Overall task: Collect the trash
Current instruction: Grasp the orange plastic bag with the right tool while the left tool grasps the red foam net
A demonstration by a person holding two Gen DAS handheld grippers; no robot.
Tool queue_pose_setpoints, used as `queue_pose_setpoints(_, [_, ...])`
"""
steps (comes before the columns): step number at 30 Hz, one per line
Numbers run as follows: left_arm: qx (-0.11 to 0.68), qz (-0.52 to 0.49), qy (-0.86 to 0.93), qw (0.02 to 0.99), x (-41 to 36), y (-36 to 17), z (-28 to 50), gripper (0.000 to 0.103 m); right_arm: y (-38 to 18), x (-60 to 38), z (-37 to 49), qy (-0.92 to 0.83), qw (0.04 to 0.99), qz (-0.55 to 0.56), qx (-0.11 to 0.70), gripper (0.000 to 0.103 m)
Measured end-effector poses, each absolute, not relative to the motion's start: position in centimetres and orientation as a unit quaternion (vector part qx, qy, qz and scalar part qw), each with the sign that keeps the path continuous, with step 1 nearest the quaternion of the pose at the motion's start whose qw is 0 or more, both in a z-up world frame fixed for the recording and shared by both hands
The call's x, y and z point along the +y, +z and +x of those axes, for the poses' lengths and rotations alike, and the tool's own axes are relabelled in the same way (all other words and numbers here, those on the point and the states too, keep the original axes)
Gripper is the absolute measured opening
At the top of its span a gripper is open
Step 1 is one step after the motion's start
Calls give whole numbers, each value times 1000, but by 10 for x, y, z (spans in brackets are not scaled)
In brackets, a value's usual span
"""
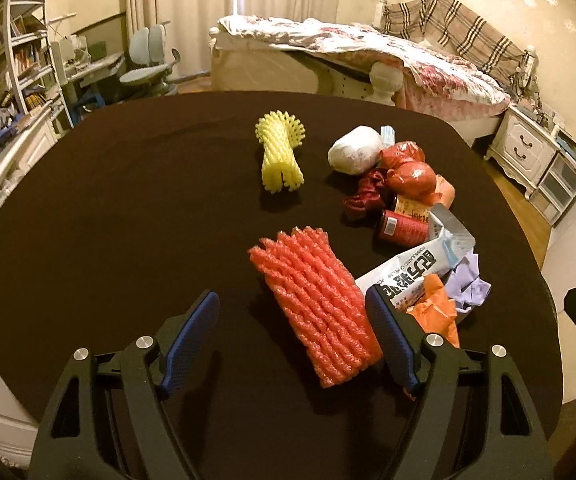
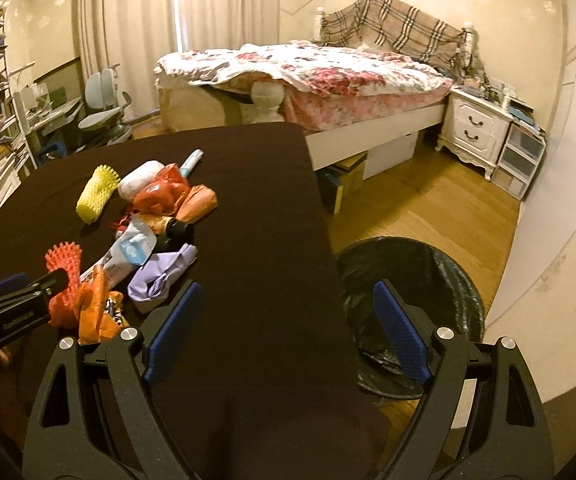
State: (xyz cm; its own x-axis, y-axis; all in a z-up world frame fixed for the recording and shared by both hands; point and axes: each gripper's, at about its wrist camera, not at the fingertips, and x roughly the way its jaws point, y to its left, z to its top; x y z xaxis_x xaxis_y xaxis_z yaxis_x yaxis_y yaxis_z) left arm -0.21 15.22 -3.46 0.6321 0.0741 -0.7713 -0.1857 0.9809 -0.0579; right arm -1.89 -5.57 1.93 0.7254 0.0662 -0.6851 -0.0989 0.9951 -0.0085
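The left gripper [image 1: 293, 312] tilts down with spread jaws around the red foam net [image 1: 315, 304] on the dark table [image 1: 128, 200], not pinching it. The right gripper [image 2: 288, 312], also spread and empty, points over the table edge beside the trash bin [image 2: 427, 264].

A bed [image 2: 327, 68] with a flowery blanket stands by the wall. Long curtains [image 2: 216, 8] hang behind it. The floor [image 2: 427, 208] is wood. Bookshelves [image 1: 20, 56] stand left.
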Motion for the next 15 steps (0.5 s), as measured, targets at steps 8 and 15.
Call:
queue_pose_setpoints(8, [436,-101,5,894,157,-43,-6,45,14,-43,-20,60,924,-30,377,85])
queue_pose_setpoints(15, [429,-91,-3,899,161,-32,-23,31,17,-28,-26,83,922,-36,377,85])
